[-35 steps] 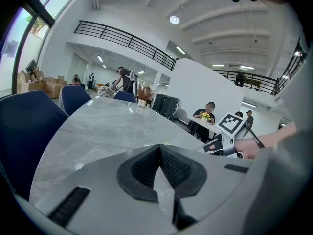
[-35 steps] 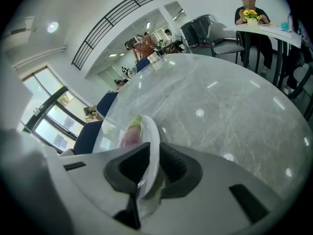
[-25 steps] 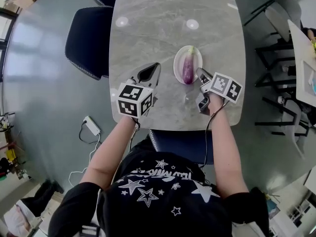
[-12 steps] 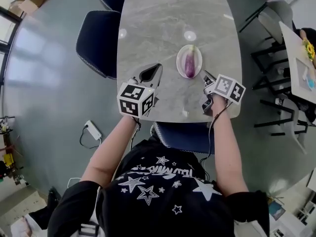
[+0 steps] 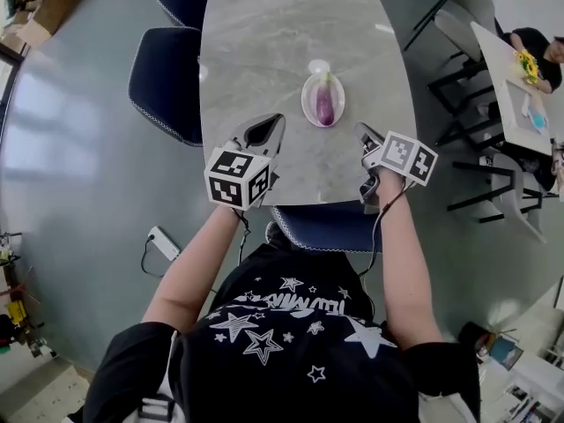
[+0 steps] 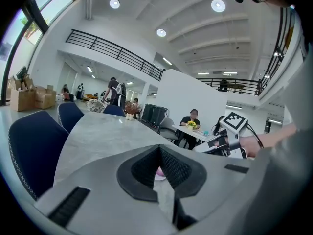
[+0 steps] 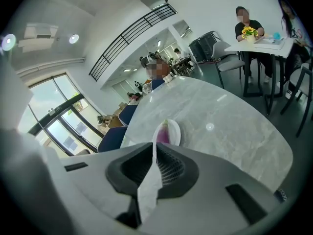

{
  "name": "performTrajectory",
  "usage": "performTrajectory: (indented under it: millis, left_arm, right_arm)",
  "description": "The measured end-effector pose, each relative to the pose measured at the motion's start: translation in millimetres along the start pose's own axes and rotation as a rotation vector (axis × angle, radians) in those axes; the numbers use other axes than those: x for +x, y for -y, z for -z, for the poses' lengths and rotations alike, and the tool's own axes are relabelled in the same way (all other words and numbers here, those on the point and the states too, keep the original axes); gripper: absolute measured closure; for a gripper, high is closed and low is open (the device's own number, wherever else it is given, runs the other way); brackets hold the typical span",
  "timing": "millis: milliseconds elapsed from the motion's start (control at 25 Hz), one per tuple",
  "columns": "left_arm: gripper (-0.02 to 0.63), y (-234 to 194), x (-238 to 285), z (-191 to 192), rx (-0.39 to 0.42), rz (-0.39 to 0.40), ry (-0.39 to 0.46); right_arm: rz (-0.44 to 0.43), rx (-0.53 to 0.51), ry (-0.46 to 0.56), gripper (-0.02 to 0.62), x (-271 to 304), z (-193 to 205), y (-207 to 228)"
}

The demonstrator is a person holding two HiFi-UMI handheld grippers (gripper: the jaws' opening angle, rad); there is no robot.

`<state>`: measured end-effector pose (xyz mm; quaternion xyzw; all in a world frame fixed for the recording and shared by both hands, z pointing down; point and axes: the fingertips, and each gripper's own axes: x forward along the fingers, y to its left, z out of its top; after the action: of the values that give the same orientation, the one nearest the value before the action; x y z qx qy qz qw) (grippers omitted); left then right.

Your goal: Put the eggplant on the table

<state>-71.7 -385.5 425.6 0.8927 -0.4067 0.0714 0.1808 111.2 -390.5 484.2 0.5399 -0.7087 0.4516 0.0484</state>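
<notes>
Short of the plate [image 5: 307,106], left gripper [image 5: 278,122] and right gripper [image 5: 360,130] hover pinched together, empty; a careless grab could roll the eggplant [image 5: 325,104].

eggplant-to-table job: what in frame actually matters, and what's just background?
In the job:
- eggplant, lying on the white plate
- grey table
- left gripper and right gripper, both shut, holding nothing

Just lying about:
- blue chairs
- power strip on the floor
- side table with yellow flowers
</notes>
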Motion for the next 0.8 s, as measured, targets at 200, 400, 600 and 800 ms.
performTrajectory:
  millis: [200, 400, 600, 800]
  left_arm:
    - [0.598, 13.2, 4.9, 0.3, -0.003, 0.028, 0.002]
    - [0.598, 24.3, 6.8, -0.5, -0.001, 0.038, 0.008]
    - [0.598, 41.4, 4.1, 3.5, 0.000, 0.023, 0.011]
    - [0.598, 72.8, -2.3, 10.5, 0.006, 0.003, 0.010]
  right_arm:
    - [-0.008, 0.000, 0.034, 0.566, -16.6, -4.7, -0.9]
    - [-0.035, -0.041, 0.053, 0.566, -27.0, -5.9, -11.8]
    - [-0.071, -0.077, 0.061, 0.589, -44.5, 1.0, -20.1]
    - [-0.109, -0.119, 0.061, 0.589, -66.2, 10.8, -20.2]
